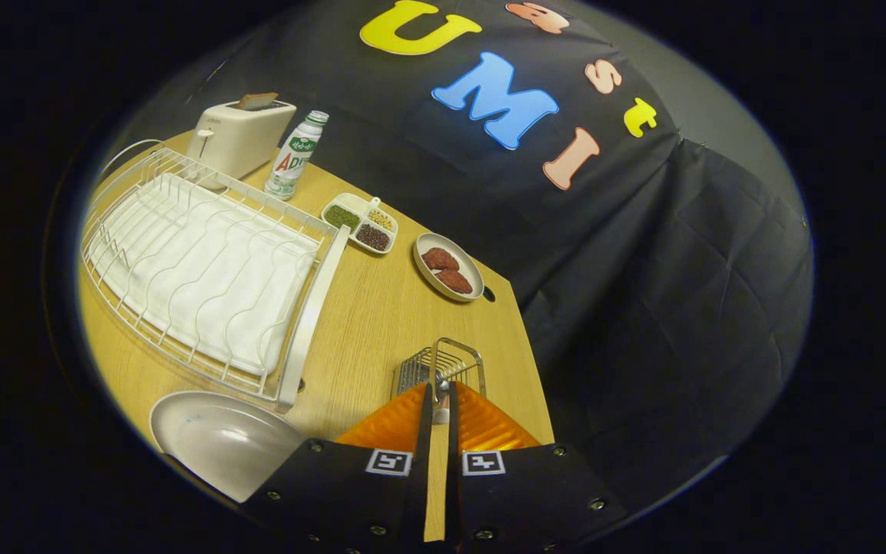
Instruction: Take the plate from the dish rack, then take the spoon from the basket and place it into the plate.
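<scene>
1. Wooden table (381, 308) bearing an empty white dish rack (204, 269).
2. Gripper (440, 404) clamped on the spoon (441, 412), above the wire basket (443, 365).
3. Plate (220, 438) lying beside the rack.

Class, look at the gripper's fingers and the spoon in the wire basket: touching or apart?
Touching. In the gripper view the gripper has its fingers nearly closed on the spoon, pinching its handle above the basket.

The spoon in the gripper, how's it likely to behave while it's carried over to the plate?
The spoon looks like thin, shiny metal, so probably stiff and light but slippery. The gripper pinches just its slim handle above the wire basket, so it may pivot or slide between the fingers. On the plate, with its smooth surface, it could skid.
</scene>
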{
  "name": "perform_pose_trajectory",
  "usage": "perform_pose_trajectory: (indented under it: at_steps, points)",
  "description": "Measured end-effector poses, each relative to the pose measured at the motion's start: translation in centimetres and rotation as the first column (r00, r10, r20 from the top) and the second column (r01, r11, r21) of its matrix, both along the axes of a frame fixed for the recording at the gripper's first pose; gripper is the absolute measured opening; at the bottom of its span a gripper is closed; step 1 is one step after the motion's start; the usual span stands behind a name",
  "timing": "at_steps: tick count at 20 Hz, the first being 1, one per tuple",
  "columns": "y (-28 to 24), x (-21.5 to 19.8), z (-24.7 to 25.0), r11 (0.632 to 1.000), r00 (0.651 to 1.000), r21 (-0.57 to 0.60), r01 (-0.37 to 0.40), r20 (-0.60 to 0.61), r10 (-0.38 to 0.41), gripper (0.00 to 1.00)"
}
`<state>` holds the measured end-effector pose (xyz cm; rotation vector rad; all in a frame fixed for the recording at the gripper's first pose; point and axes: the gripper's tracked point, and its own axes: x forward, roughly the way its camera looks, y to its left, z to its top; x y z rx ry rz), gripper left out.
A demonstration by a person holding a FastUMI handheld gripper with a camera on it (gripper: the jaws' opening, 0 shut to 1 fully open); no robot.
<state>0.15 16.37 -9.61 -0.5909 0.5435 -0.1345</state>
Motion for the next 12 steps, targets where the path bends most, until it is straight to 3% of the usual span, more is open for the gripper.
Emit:
perform_pose_trajectory:
  at_steps: [5, 7, 12]
  points:
    - [-1.3, -0.5, -0.5, 0.998, 0.999, -0.05, 0.031, -0.018, -0.032, 0.12]
    - [-2.0, -0.5, -0.8, 0.998, 0.999, -0.053, 0.041, -0.028, -0.042, 0.28]
    - [-1.2, 0.2, -1.5, 0.999, 0.999, -0.032, 0.027, -0.038, -0.028, 0.28]
